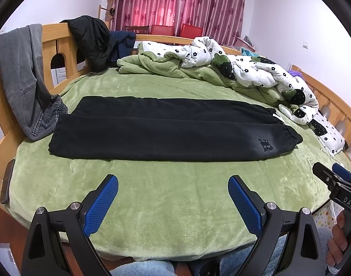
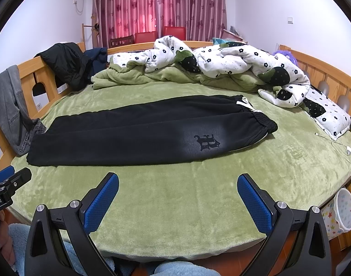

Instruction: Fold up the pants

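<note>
Lying flat on the green bed (image 1: 152, 202) is one pair of black pants (image 1: 166, 128), one leg folded over onto the other so it makes a long dark strip. The waist end with its stretchy band points to the right, and the leg ends point to the left. A white string (image 2: 245, 104) pokes out at the waist, and a small dark picture (image 2: 207, 142) is printed near that end. The cloth looks soft and smooth, with one long crease down the middle.

There are two tools. The left tool (image 1: 173, 191) has its two blue pads wide apart over the bare blanket, near the front edge of the bed, and it holds nothing. The right tool (image 2: 178, 189) is also wide open with nothing between its pads, and it hovers beside the left one. Neither touches the pants.

One grey pair of jeans (image 1: 24, 78) hangs over the wooden bed frame on the left, its end just beside the leg ends. One black jacket (image 1: 92, 41) is draped further back. One white quilt (image 2: 256, 69) with black flowers is bunched up behind the pants. Two red chairs (image 1: 175, 30) stand by the pink curtains (image 1: 175, 2). One white cable (image 2: 336, 145) lies on the right
</note>
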`<move>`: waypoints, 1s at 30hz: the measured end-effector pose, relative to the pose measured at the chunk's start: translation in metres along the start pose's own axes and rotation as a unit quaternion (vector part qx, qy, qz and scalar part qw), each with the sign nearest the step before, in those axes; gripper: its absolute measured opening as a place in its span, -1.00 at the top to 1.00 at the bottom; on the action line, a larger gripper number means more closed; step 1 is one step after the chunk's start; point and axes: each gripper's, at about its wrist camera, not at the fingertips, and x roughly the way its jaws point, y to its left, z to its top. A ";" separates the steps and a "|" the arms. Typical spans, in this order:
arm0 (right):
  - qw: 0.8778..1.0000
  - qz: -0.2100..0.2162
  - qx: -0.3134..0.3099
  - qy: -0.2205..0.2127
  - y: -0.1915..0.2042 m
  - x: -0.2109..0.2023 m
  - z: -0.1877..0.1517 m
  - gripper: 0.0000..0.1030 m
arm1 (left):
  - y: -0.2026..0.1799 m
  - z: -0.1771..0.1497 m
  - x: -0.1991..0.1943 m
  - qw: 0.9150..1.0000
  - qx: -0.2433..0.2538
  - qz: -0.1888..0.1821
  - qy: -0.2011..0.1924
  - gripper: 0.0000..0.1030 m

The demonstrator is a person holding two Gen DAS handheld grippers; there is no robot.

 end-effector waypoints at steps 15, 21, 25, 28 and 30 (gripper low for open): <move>1.000 0.000 0.001 0.000 0.000 0.000 0.000 -0.97 | -0.001 -0.003 0.001 1.000 0.003 0.001 0.002 -0.88; 1.000 0.001 0.000 0.000 0.000 0.000 0.000 -0.97 | -0.001 -0.003 0.001 1.000 0.003 0.001 0.002 -0.88; 1.000 0.002 0.001 0.000 -0.002 0.000 0.000 -0.97 | -0.002 -0.002 0.001 1.000 0.004 0.000 0.003 -0.88; 1.000 0.004 0.002 -0.002 0.008 -0.002 0.000 -0.97 | -0.004 -0.002 -0.001 1.000 0.004 -0.001 0.003 -0.88; 1.000 0.006 0.003 -0.003 0.012 -0.003 -0.001 -0.97 | -0.005 -0.002 -0.003 1.000 0.005 -0.004 0.000 -0.88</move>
